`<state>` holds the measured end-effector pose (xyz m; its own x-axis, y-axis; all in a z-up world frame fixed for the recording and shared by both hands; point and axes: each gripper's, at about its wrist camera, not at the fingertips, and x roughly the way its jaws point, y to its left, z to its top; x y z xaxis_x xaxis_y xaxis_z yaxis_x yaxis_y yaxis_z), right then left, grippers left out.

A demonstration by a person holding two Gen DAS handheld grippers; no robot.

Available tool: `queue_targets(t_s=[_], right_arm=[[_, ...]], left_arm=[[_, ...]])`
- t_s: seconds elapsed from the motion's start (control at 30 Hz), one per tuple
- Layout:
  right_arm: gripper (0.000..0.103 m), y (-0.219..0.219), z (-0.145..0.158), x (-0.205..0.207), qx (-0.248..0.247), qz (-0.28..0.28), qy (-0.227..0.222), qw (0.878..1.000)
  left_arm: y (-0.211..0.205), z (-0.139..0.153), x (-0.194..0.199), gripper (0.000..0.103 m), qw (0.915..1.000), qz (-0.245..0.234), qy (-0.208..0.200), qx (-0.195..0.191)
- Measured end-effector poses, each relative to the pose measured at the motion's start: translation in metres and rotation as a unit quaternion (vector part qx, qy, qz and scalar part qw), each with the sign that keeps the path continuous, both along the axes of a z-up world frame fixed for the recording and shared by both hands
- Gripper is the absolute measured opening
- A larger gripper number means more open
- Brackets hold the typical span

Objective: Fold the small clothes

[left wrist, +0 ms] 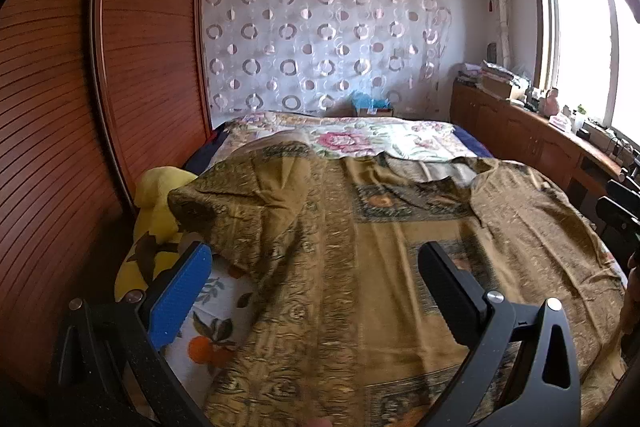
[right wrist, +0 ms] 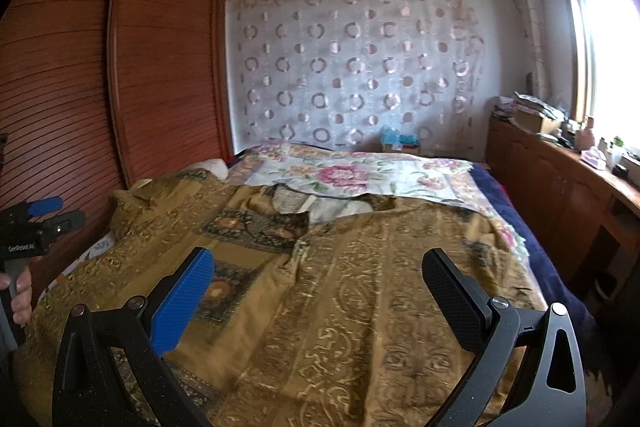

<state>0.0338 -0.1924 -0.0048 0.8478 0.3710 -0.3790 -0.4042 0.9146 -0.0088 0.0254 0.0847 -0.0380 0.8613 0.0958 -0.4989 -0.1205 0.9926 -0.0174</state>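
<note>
A golden-brown patterned garment [left wrist: 360, 247] lies spread across the bed, with a sleeve [left wrist: 240, 199] bunched at its left and the collar opening [left wrist: 432, 171] toward the far side. It also fills the right wrist view [right wrist: 360, 287]. My left gripper [left wrist: 316, 287] is open and empty, held just above the garment's near left part. My right gripper [right wrist: 320, 291] is open and empty above the garment's middle. The left gripper also shows at the left edge of the right wrist view [right wrist: 44, 215], held in a hand.
A floral bedsheet [left wrist: 360, 135] covers the far bed. A yellow cloth [left wrist: 160, 195] and a fruit-print sheet [left wrist: 208, 331] lie at the bed's left edge. A wooden wardrobe [left wrist: 100, 107] stands on the left, a wooden sideboard [left wrist: 520, 131] with clutter on the right under the window.
</note>
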Motion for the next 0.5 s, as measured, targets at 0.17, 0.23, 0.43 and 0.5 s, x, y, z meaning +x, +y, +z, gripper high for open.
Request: queue_targets(t_s=[0.17, 0.23, 0.43, 0.5], right_arm=[[0.103, 0.009, -0.002, 0.011, -0.005, 0.029, 0.010, 1.000], [0.103, 0.014, -0.004, 0.016, -0.008, 0.039, 0.016, 0.999], [0.103, 0.030, -0.009, 0.027, -0.039, 0.052, 0.023, 0.998], [0.103, 0.032, -0.008, 0.031, -0.037, 0.060, 0.027, 0.997]], left_arm=[[0.018, -0.008, 0.008, 0.102, 0.9999, -0.003, 0.016, 0.001], [0.027, -0.012, 0.013, 0.095, 0.9996, -0.008, 0.027, -0.001], [0.064, -0.023, 0.032, 0.082, 0.9976, -0.003, 0.067, -0.014], [0.076, -0.026, 0.038, 0.079, 0.9968, 0.003, 0.078, -0.016]])
